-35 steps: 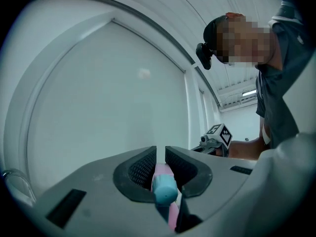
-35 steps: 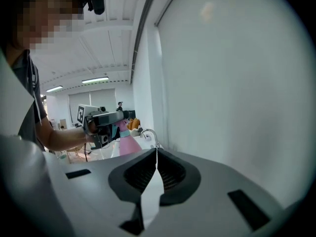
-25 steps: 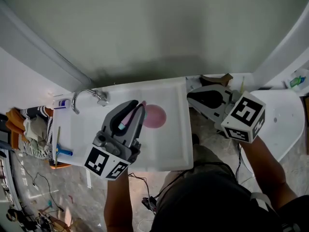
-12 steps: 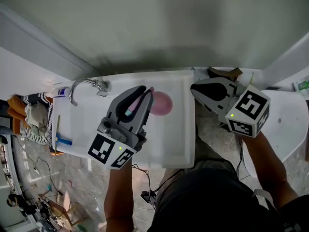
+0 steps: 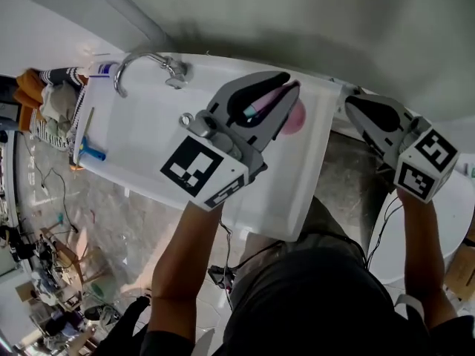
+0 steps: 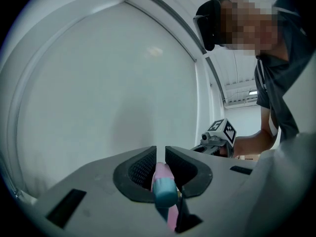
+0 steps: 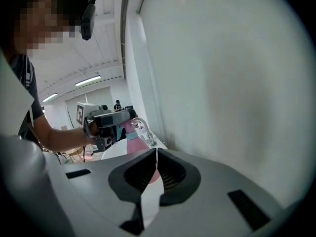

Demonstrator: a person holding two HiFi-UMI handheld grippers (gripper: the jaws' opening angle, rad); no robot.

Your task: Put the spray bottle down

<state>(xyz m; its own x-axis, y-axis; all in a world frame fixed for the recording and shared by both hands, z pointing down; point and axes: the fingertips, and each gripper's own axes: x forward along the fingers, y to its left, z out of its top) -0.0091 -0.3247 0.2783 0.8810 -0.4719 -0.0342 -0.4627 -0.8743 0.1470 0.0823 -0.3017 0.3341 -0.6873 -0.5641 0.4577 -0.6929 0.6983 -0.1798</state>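
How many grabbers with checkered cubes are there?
2. The left gripper is over the sink, holding the pink spray bottle; the right gripper is past the sink's right edge.

left gripper (image 6: 160, 153) | jaws clamped on pink spray bottle (image 6: 163, 187)

view: head camera swung, sink (image 5: 141, 132) now slanted across frame, more floor at left | left gripper (image 5: 291, 81): carried spray bottle (image 5: 297, 119) from over basin middle toward back right corner | right gripper (image 5: 352, 102): shifted along, beside that corner
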